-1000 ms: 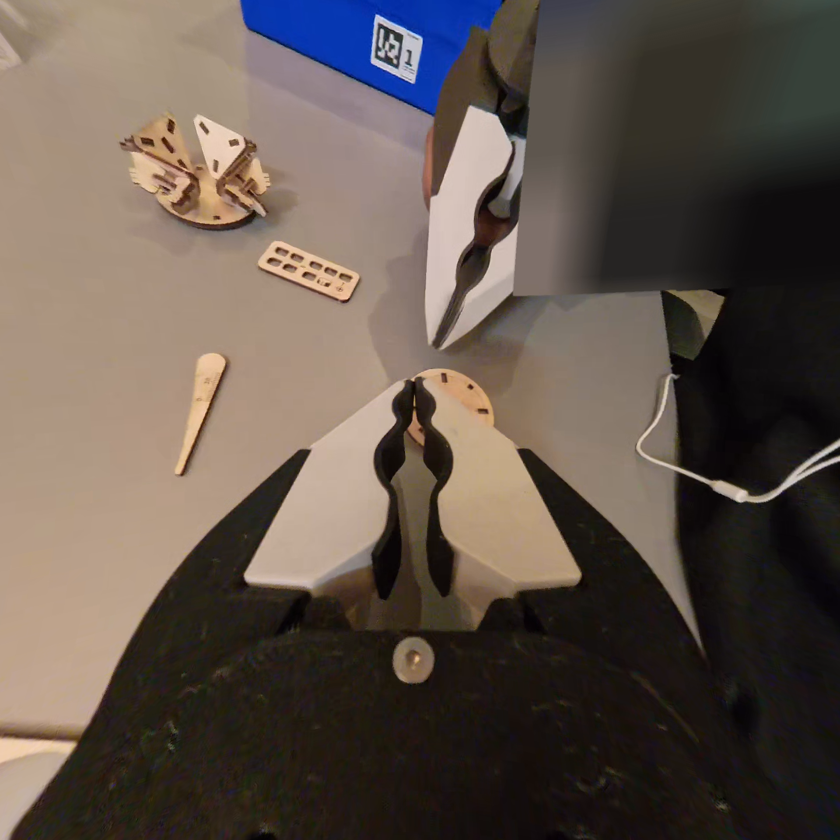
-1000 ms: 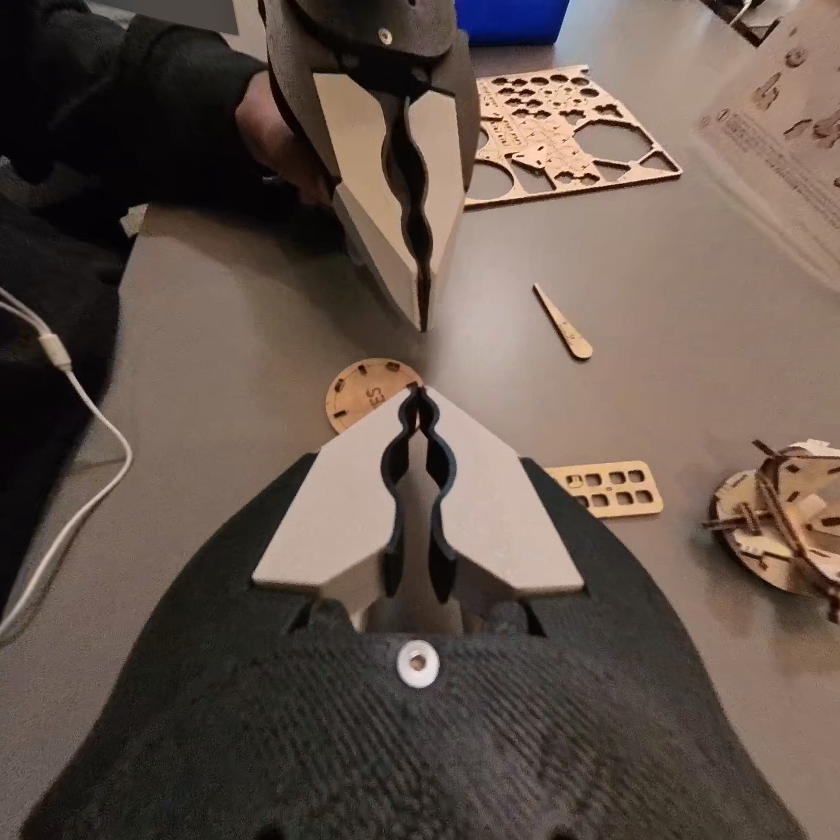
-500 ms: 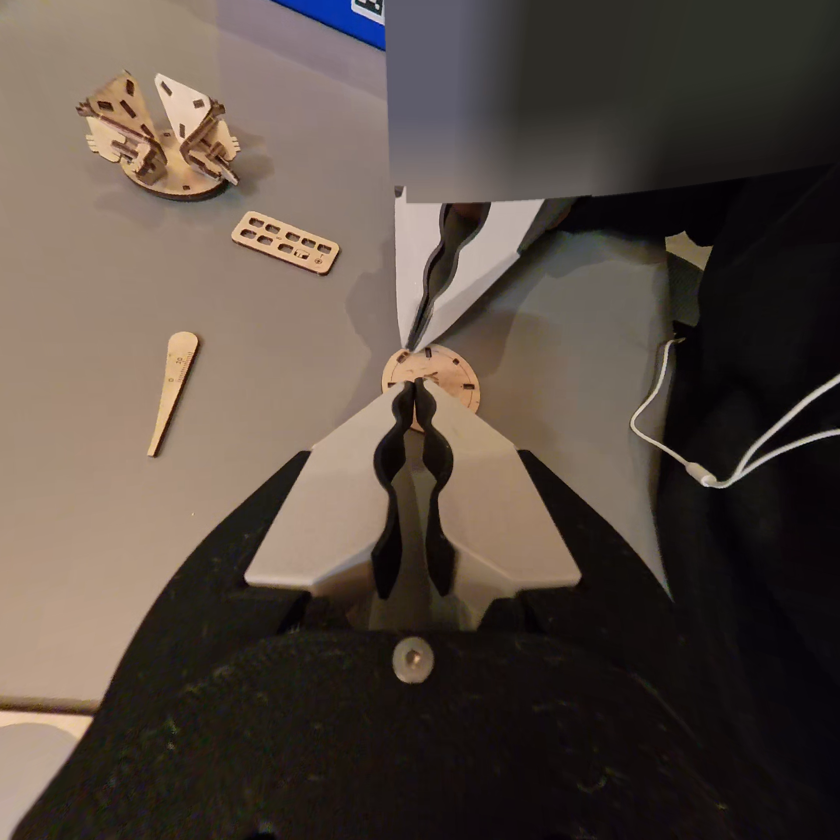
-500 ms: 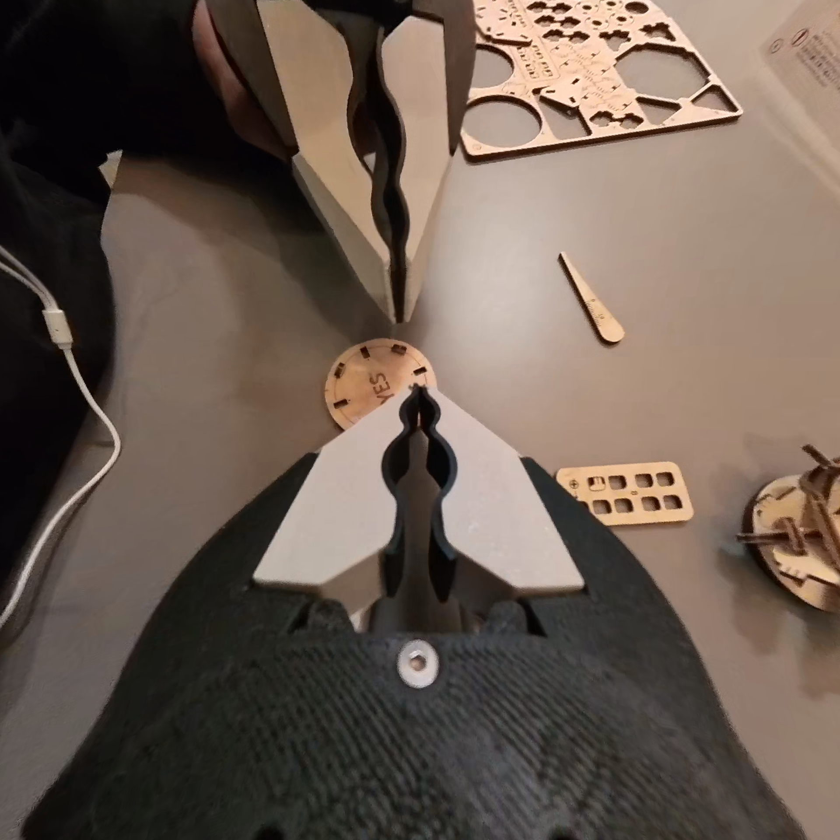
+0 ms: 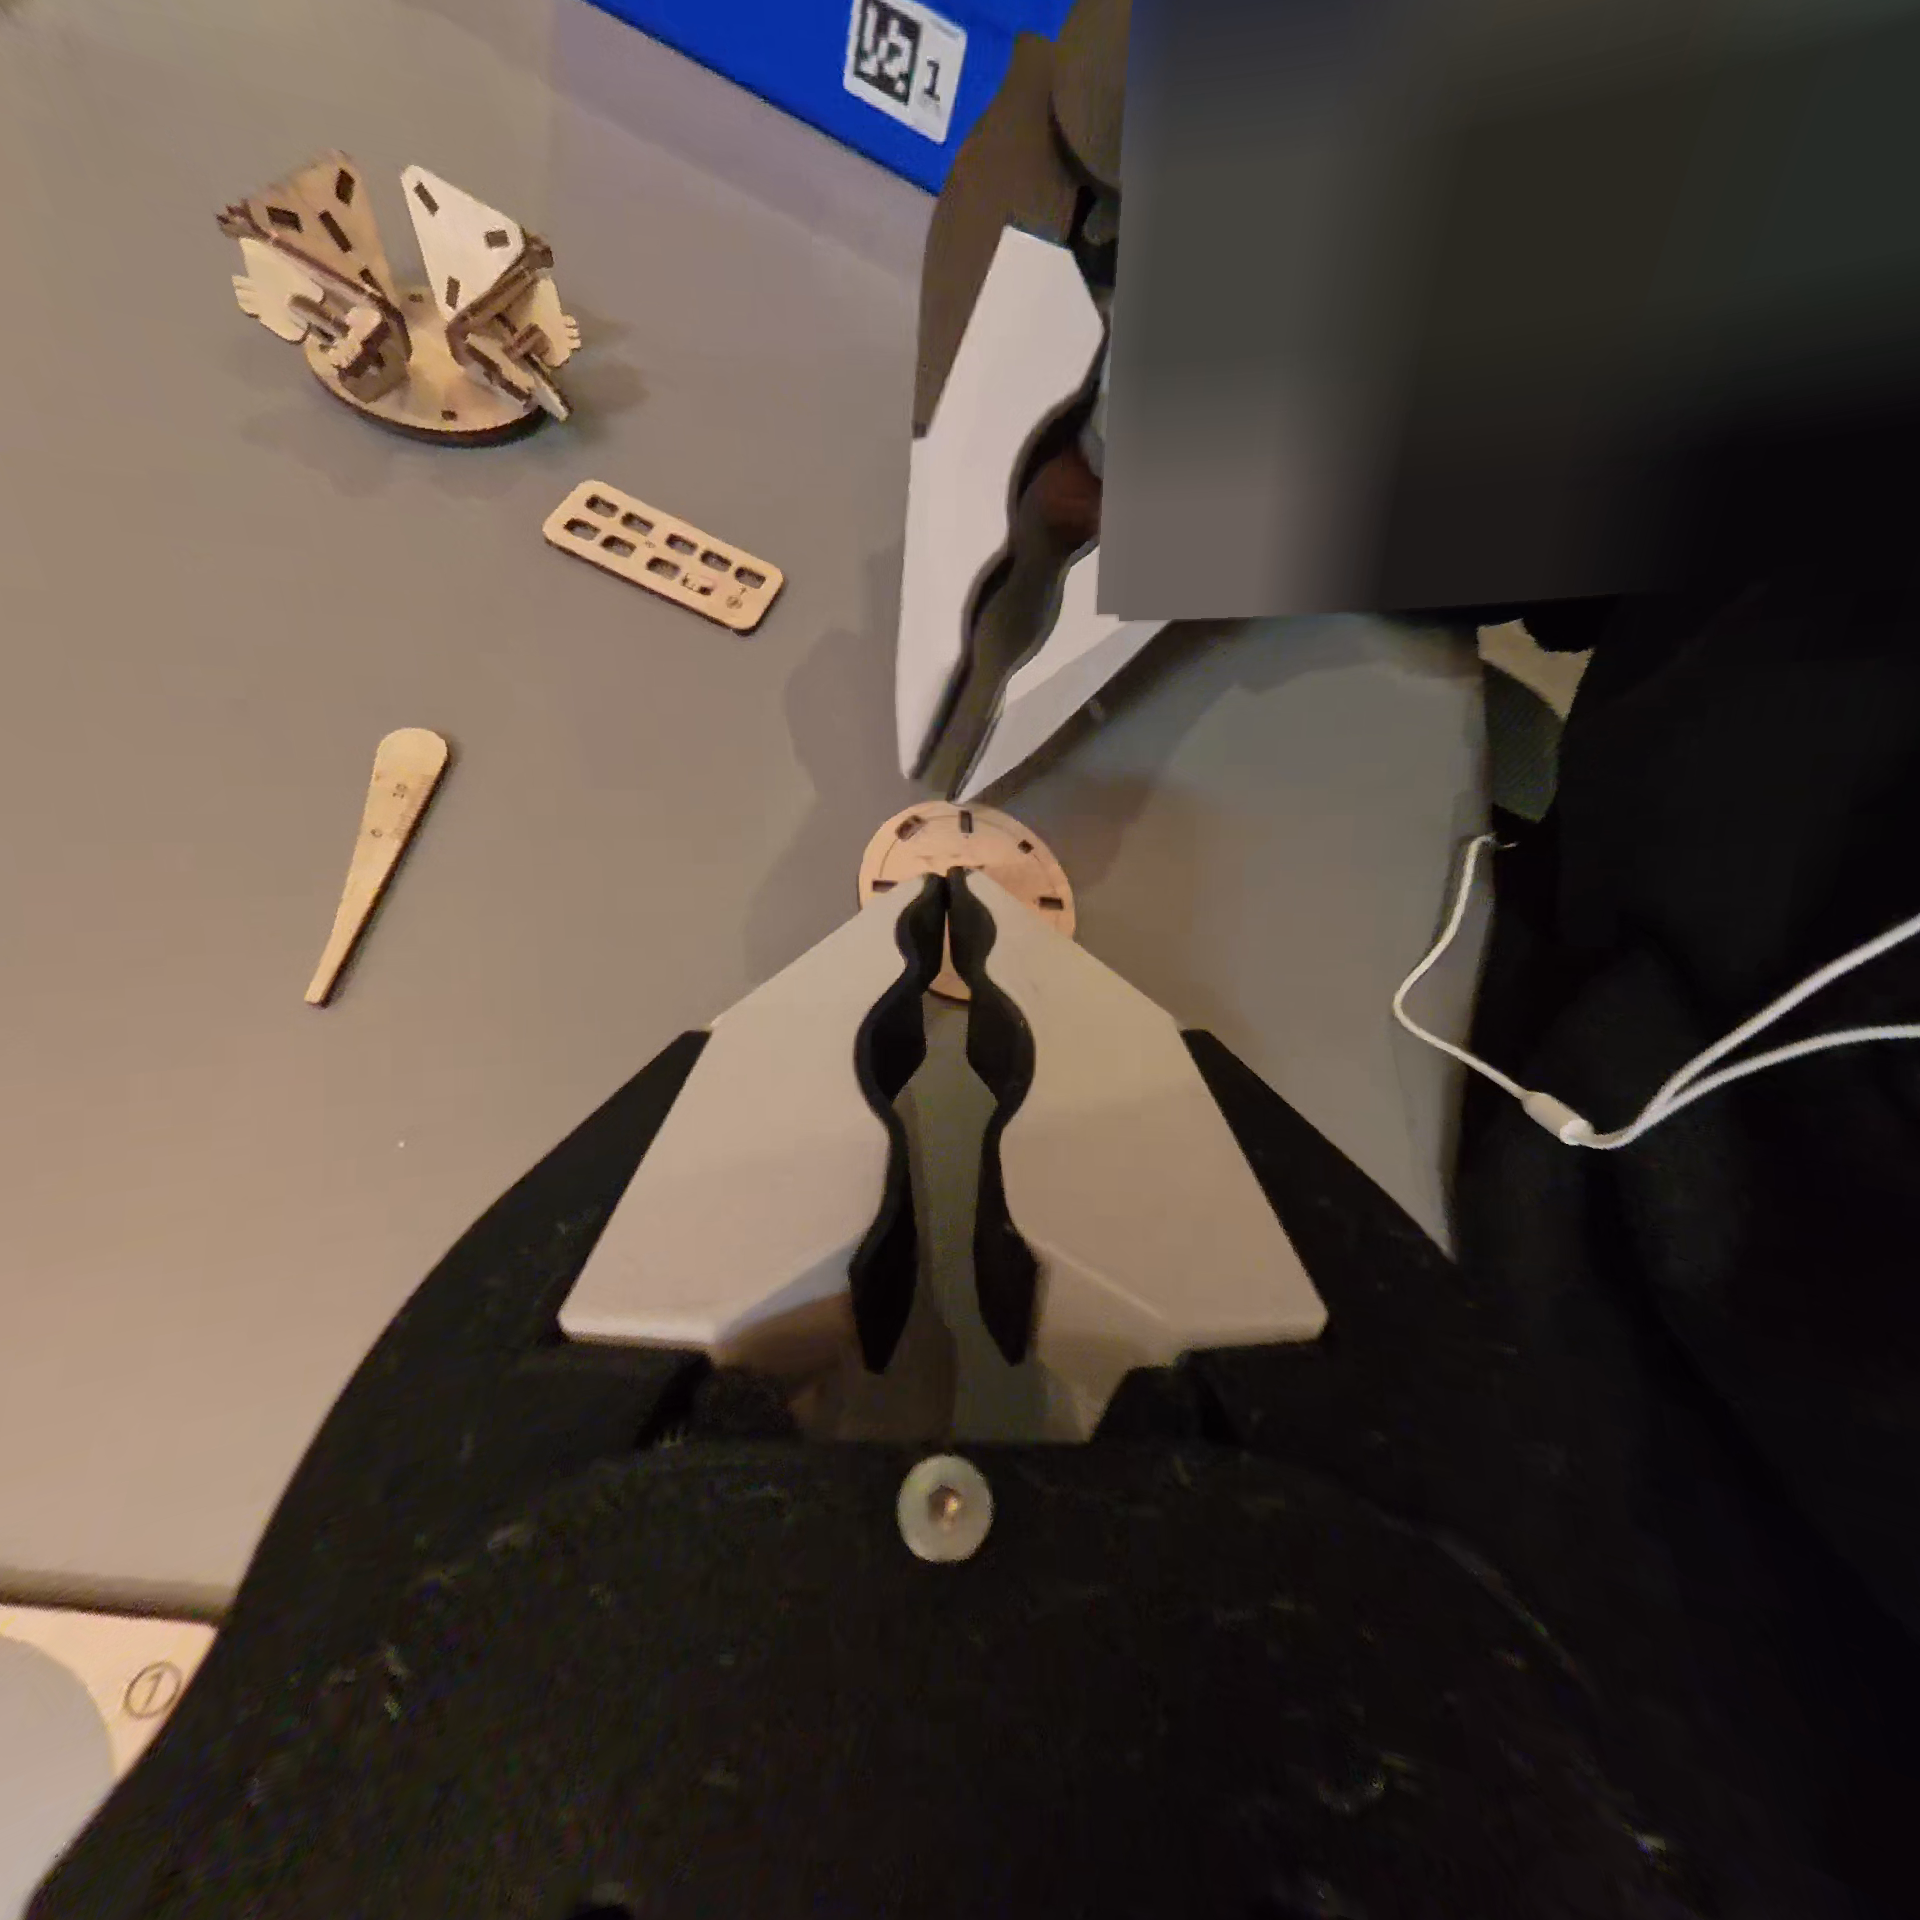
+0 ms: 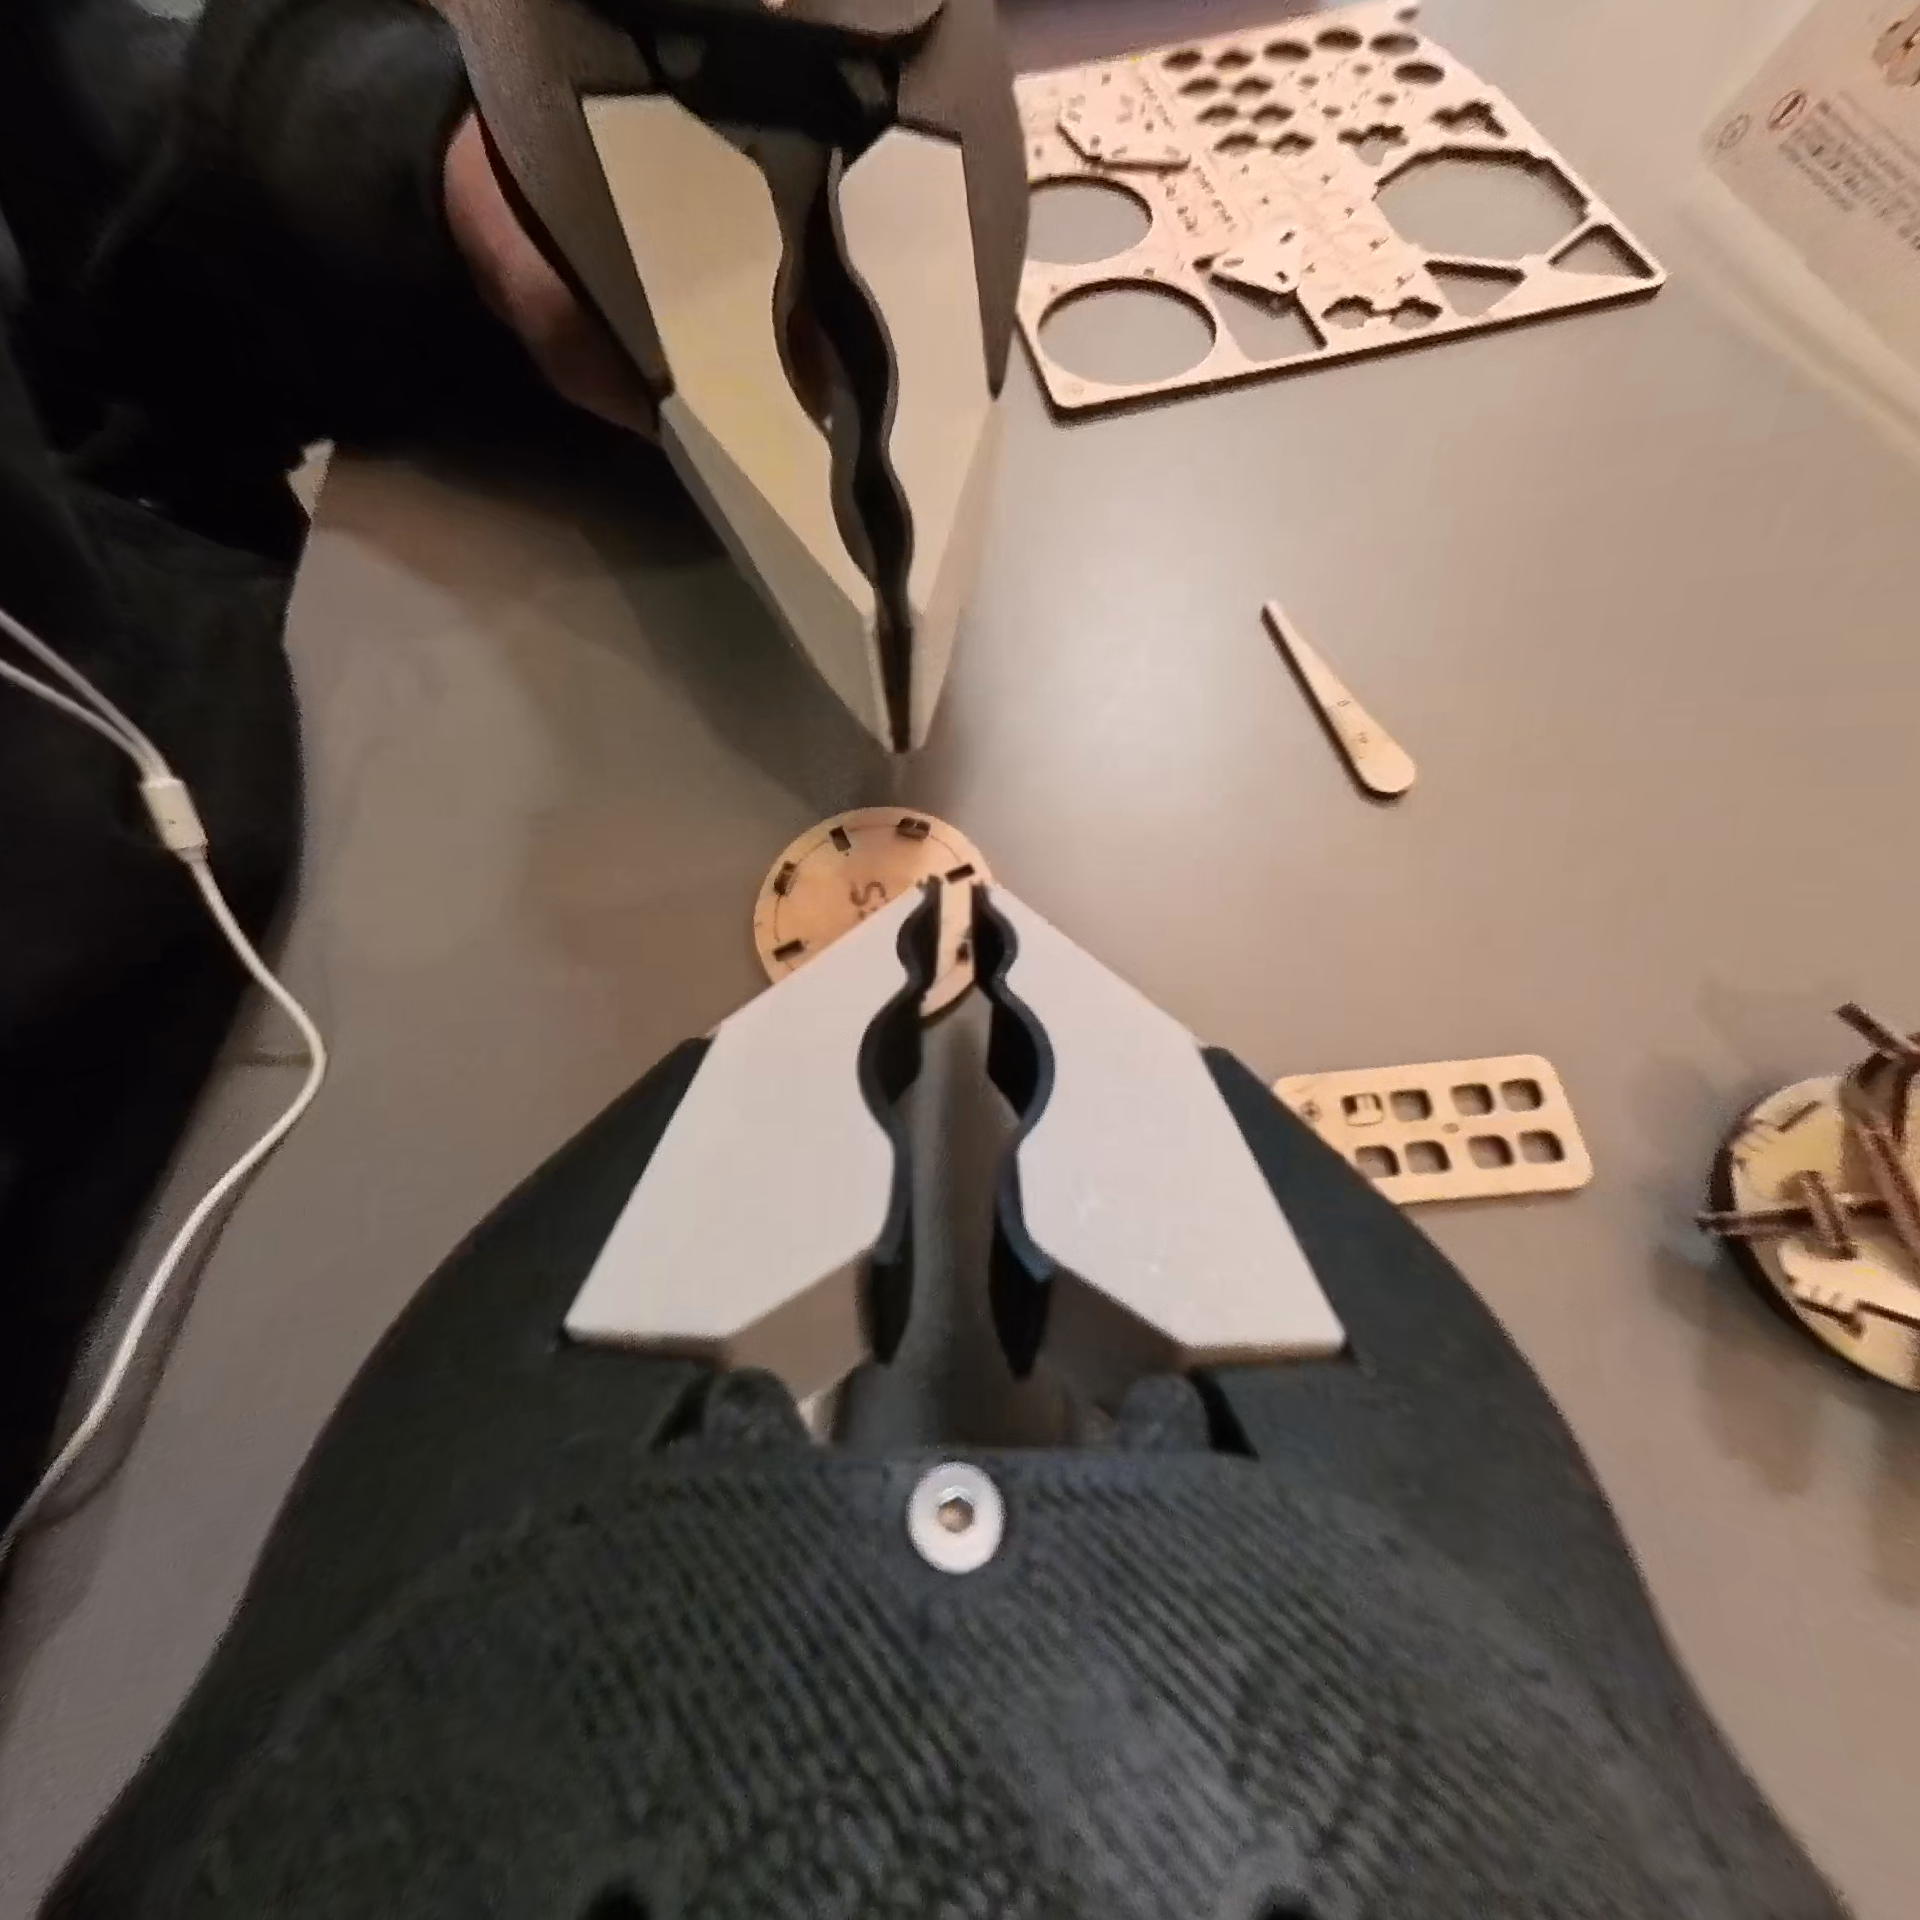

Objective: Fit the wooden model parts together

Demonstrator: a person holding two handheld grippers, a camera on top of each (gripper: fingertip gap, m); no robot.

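Left hand-held gripper [image 5: 948, 881] pressed together, right hand-held gripper [image 6: 951, 894] slightly spread, over an engraved wooden disc [image 6: 831, 883].

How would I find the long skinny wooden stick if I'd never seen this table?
Start at the grey table and find the big wooden sheet full of cut-out holes. Just in front of it, lying flat and alone, is the stick. Unlike the round disc and the holed rectangle nearby, it tapers from a rounded wide end to a thin point.

bare grey table [image 6: 1299, 520] between wooden disc [image 6: 831, 883] and cutout sheet [image 6: 1330, 208], tapered stick [image 6: 1340, 707] lying across
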